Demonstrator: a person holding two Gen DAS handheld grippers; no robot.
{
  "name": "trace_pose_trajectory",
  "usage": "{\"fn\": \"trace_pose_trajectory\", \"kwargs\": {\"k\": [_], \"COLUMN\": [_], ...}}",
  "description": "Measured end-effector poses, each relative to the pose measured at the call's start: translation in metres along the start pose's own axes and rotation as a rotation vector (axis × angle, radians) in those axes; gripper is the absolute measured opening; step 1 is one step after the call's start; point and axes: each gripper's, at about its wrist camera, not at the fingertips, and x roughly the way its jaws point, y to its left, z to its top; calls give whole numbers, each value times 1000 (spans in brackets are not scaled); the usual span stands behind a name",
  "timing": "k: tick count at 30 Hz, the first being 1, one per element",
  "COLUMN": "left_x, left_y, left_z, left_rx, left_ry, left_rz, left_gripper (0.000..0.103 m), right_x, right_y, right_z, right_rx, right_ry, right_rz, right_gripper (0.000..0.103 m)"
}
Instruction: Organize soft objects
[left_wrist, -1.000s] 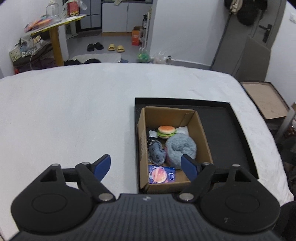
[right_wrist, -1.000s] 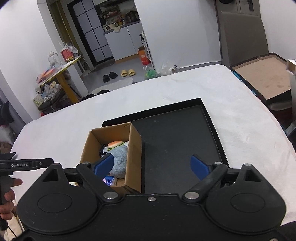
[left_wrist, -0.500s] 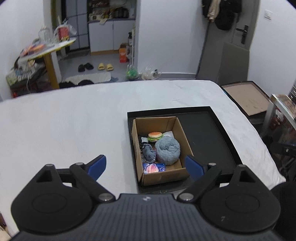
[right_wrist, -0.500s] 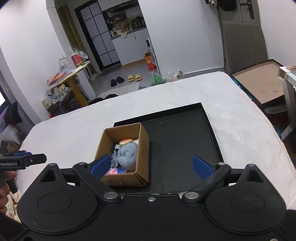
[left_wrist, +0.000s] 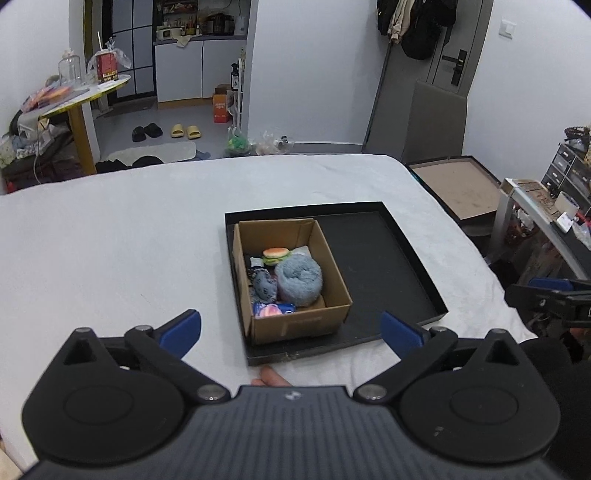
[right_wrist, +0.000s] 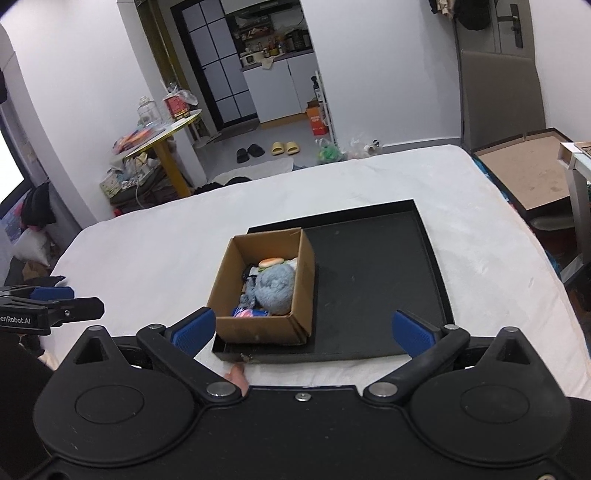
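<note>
Soft toys, a burger, grey plush and possibly more, sit inside cardboard box at left end of black tray on white bed. Left gripper and right gripper fingers just opened wide, nothing between them.

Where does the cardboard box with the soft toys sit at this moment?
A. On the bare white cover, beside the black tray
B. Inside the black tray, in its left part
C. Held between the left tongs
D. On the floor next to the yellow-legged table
B: the cardboard box stands inside the black tray, against its left side, with the rest of the tray floor bare.
</note>
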Motion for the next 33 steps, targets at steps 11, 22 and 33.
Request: {"fn": "trace_pose_trajectory", "kwargs": {"k": [11, 22, 33], "left_x": [-13, -10, -16], "left_y": [-6, -15, -13], "left_z": [-8, -17, -20], "left_rx": [-41, -88, -124], "left_ry": [-23, -13, -14], "left_rz": [-46, -61, -30], "left_gripper": [103, 103, 103], "right_x": [-6, -11, -14], "right_y": [7, 20, 24], "right_z": [-5, -10, -10], "right_rx": [-7, -65, -67], "right_ry": [12, 37, 50], "right_rz": [20, 52, 57], "right_gripper": [103, 103, 103]}}
